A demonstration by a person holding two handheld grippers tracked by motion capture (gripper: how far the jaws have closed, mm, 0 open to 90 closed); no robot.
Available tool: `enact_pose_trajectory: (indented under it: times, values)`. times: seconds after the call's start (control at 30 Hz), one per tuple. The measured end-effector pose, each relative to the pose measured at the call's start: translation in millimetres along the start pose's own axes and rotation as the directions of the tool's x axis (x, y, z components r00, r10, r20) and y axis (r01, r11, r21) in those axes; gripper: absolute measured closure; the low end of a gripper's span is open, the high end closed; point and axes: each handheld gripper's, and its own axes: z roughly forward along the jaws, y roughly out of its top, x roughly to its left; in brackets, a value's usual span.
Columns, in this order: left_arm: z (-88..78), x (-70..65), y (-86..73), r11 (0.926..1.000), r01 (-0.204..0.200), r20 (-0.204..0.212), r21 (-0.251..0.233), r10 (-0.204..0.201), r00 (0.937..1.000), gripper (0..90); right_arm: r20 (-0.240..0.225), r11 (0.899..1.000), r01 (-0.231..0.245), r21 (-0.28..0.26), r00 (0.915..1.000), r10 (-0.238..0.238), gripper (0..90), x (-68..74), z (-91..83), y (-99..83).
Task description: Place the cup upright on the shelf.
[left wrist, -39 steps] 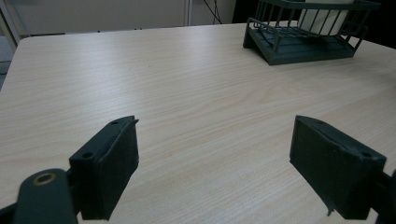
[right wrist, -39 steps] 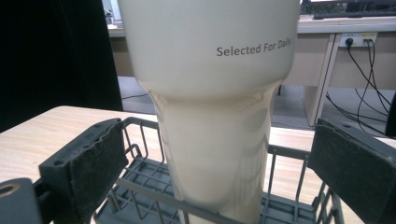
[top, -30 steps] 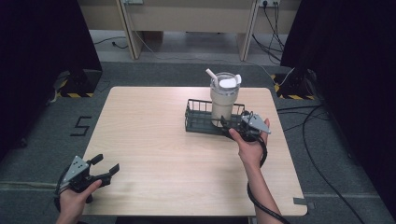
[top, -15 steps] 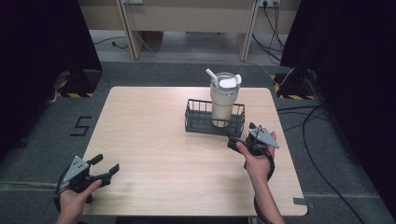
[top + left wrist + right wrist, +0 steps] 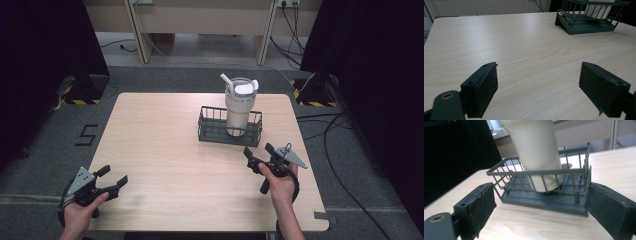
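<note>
A cream tumbler (image 5: 239,107) with a clear lid and straw stands upright in a dark wire basket (image 5: 212,134) right of the table's middle. My right gripper (image 5: 257,150) hovers just in front of the basket, apart from it. Its jaws have just been closing, but they stand apart with nothing between them. In the right gripper view the basket (image 5: 544,202) and tumbler (image 5: 536,152) lie beyond the right gripper (image 5: 539,205). My left gripper (image 5: 116,174) rests open near the front left corner, holding nothing. From the left gripper (image 5: 539,85) the basket (image 5: 586,25) is far off.
The light wooden table (image 5: 160,130) has bare wood across its left half and front. Dark curtains flank both sides. Cables (image 5: 345,150) trail over the grey floor at the right. A pale cabinet (image 5: 200,20) stands behind the table.
My right gripper has drawn back from the basket's right end toward the front of the table and a little lower. The left gripper, basket and tumbler have stayed put.
</note>
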Motion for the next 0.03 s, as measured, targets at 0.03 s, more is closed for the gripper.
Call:
enact_pose_trajectory:
  times: [0.03]
  values:
    - [0.0,0.0,0.0,1.0000,0.000,0.000,0.000,0.000,1.0000,14.7,0.017,1.000,0.014,0.002,0.9998,-0.014,14.7,0.8,-0.5,-0.2]
